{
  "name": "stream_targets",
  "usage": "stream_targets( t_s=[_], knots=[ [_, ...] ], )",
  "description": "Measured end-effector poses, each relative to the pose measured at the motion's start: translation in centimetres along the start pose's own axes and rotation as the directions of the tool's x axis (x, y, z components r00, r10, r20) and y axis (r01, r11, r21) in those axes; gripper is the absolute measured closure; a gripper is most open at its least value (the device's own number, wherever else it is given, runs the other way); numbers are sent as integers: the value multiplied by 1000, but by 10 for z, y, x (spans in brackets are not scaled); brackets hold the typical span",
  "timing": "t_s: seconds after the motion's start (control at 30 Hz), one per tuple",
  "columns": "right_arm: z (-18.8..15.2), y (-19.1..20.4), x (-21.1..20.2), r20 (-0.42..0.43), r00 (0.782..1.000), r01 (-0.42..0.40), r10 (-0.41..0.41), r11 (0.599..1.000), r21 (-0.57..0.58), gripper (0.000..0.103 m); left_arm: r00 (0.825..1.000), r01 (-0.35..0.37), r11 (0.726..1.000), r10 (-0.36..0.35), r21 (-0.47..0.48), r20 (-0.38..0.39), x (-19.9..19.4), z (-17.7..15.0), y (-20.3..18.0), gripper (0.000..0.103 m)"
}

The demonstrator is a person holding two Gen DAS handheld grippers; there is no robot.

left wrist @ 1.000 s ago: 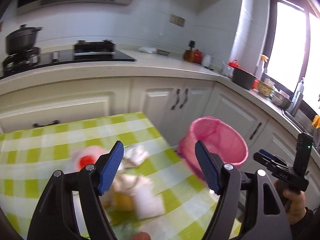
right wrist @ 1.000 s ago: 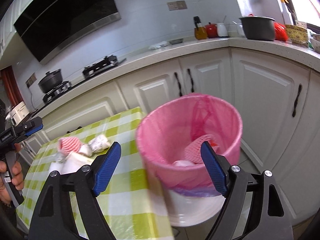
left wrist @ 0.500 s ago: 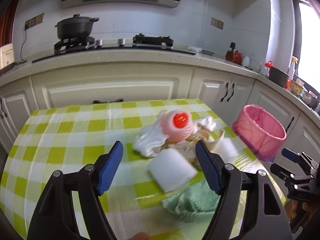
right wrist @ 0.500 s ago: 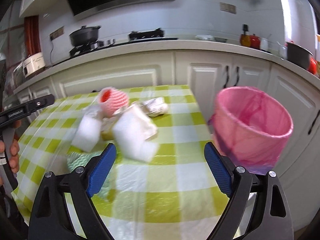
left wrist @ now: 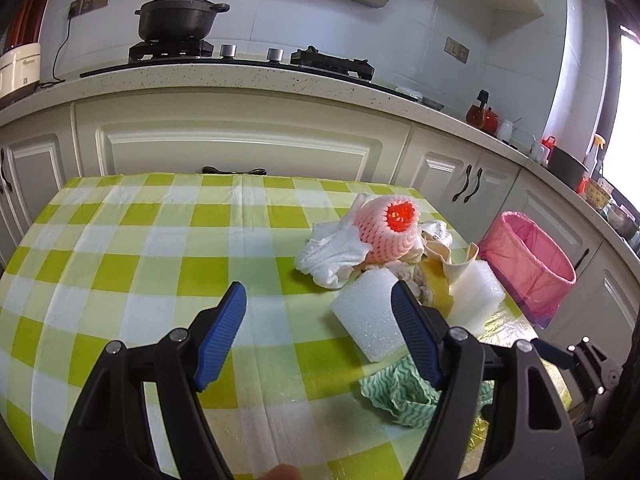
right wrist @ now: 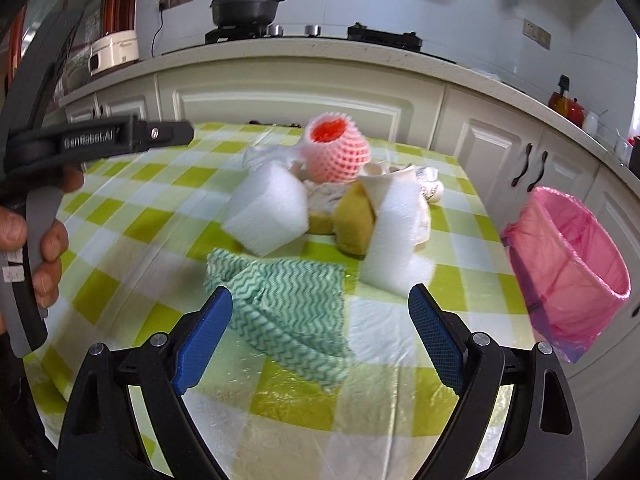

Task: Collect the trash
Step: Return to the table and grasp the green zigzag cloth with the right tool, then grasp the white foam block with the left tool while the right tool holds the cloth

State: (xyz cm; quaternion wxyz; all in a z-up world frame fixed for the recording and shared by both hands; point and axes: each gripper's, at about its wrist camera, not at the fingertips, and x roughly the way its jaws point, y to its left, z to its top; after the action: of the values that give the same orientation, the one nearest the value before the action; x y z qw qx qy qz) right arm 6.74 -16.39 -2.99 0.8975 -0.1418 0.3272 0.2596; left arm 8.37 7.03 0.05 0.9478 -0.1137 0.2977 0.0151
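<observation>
A heap of trash lies on the green-checked table [left wrist: 160, 264]: a pink foam fruit net [left wrist: 390, 232], crumpled white tissue [left wrist: 332, 252], two white foam blocks [left wrist: 366, 316] [left wrist: 478, 292], a yellow sponge [right wrist: 352, 220] and a green wavy cloth [right wrist: 288, 300]. My left gripper [left wrist: 318, 292] is open over bare tablecloth, and the nearer foam block is just right of its right finger. My right gripper [right wrist: 320, 294] is open above the green cloth, with nothing between its fingers. A pink-lined bin [right wrist: 572, 268] stands on the floor off the table's right side.
White kitchen cabinets [left wrist: 240, 148] and a counter with a black pot [left wrist: 178, 16] on the hob run behind the table. A hand [right wrist: 44, 248] holding the left tool fills the left edge of the right wrist view. A red kettle [left wrist: 486, 118] stands on the counter at the right.
Both views have swung left, away from the pink bin and onto the table. The right gripper was over the bin and now faces the green cloth. The left gripper has dropped closer to the tablecloth.
</observation>
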Motion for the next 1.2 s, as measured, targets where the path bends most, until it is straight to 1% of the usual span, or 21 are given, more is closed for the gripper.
stream_targets(
  t_s=[0.2,0.23,0.27,0.33,0.37,0.4,0.47,0.5,0.57,0.73,0.83,0.93,1.0,1.03,1.1,1.13,1.2],
  knots=[
    [-5,14,25,-56,998,-8,5,999,-43,21,1000,15,1000,-15,-15,-6,5,-3,2,31],
    [-7,16,30,-71,997,-12,8,999,-48,26,1000,17,1000,-17,-17,-8,6,-3,3,31],
    [-8,17,35,-95,995,-20,15,999,-47,35,1000,20,1000,-21,-19,-10,7,-3,2,31],
    [-9,16,43,-120,993,-26,21,999,-38,45,1000,25,999,-25,-20,-12,8,-4,2,31],
    [-10,15,45,-128,991,-27,22,999,-36,49,1000,27,999,-28,-18,-15,9,-4,1,31],
    [-11,14,46,-136,990,-41,36,999,-31,57,999,30,999,-30,-17,-18,10,-5,1,31],
    [-12,11,47,-141,988,-58,55,998,-19,79,999,36,999,-36,-15,-26,14,-5,-1,31],
    [-12,10,46,-139,989,-58,55,998,-17,81,999,38,999,-38,-14,-31,16,-6,-3,31],
    [-13,4,44,-140,988,-59,58,998,-3,89,998,48,999,-49,-16,-43,20,-7,-6,31],
    [-14,-16,35,-126,991,-48,53,998,39,91,993,85,996,-86,-15,-80,32,-10,-18,31],
    [-14,-27,27,-113,993,-36,42,998,57,91,989,99,995,-97,15,-109,43,-11,-30,31],
    [-14,-40,19,-101,994,-28,35,997,78,91,986,106,993,-100,41,-131,50,-13,-38,27],
    [-13,-47,13,-92,995,-25,33,996,89,91,985,108,993,-99,56,-144,53,-15,-41,27],
    [-13,-49,10,-87,996,-26,34,995,93,91,984,109,992,-98,64,-149,54,-16,-43,26],
    [-11,-52,4,-77,996,-33,41,994,100,91,983,102,990,-87,93,-160,58,-18,-48,21],
    [-10,-53,1,-71,997,-35,42,994,102,91,983,97,989,-78,110,-163,59,-19,-50,16],
    [-7,-57,-6,-56,998,-37,43,993,109,91,984,82,986,-57,145,-170,63,-20,-54,14]
  ],
)
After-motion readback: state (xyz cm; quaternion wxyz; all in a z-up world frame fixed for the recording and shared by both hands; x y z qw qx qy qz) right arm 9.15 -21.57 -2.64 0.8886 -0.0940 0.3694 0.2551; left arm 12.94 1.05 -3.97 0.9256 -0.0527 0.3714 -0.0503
